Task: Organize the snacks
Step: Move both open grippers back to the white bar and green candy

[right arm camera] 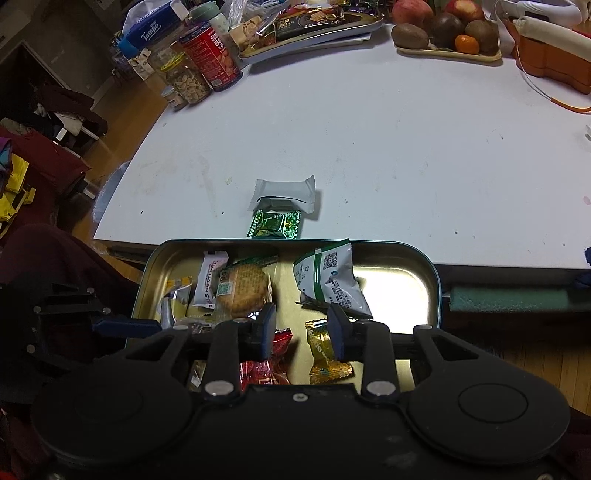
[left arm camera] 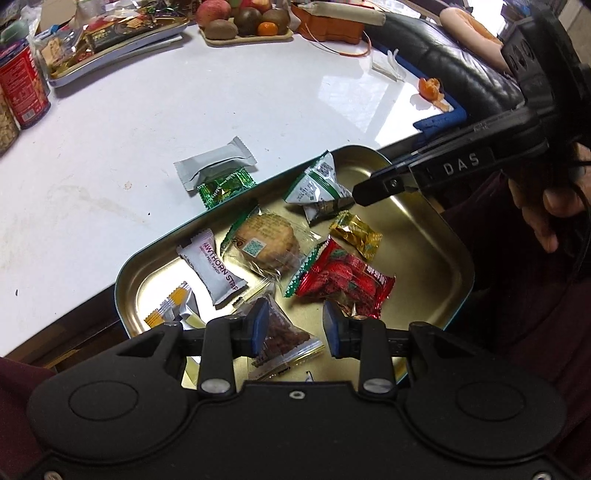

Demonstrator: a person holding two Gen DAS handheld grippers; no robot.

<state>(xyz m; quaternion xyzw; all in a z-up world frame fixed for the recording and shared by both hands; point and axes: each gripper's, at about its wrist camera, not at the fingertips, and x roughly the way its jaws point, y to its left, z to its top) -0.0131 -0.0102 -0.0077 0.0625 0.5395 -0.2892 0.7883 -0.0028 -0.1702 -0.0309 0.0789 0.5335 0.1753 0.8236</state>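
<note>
A gold tin tray with a teal rim sits at the table's near edge and holds several wrapped snacks: a white-green packet, a round biscuit, a red packet, a gold candy, a white hawthorn strip. A white packet and a green candy lie on the table beyond the tray. My left gripper is open above a brown snack packet. My right gripper is open over the tray; its tip sits by the white-green packet.
At the back of the white table stand a second snack tray, a fruit plate, a red can, a nut jar and an orange box. A black chair is at the right.
</note>
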